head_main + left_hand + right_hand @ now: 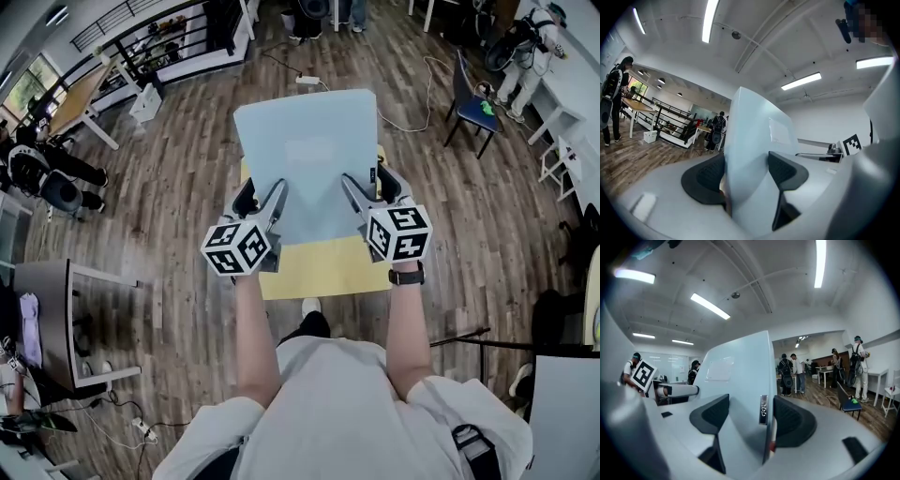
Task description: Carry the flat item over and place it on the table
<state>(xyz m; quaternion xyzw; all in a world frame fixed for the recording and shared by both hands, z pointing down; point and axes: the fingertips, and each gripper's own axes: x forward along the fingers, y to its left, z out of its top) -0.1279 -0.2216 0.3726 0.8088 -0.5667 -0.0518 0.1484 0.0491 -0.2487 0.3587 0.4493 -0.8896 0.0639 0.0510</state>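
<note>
A flat pale-blue panel (307, 159) with a lighter rectangle on its face is held in the air above the wooden floor, in front of the person. My left gripper (269, 203) is shut on its left edge and my right gripper (359, 195) is shut on its right edge. In the left gripper view the panel (750, 140) stands on edge between both pads. In the right gripper view the panel (736, 376) sits between the pads, with a small button strip (763, 409) on its edge. A yellow sheet (323, 267) shows beneath the panel's near end.
A blue chair (472, 103) stands at the right, a white table (572, 94) beyond it. A wooden table (75, 98) and black railing (159, 42) lie at the upper left. A desk (56, 309) is at the left. Several people stand in the room (797, 371).
</note>
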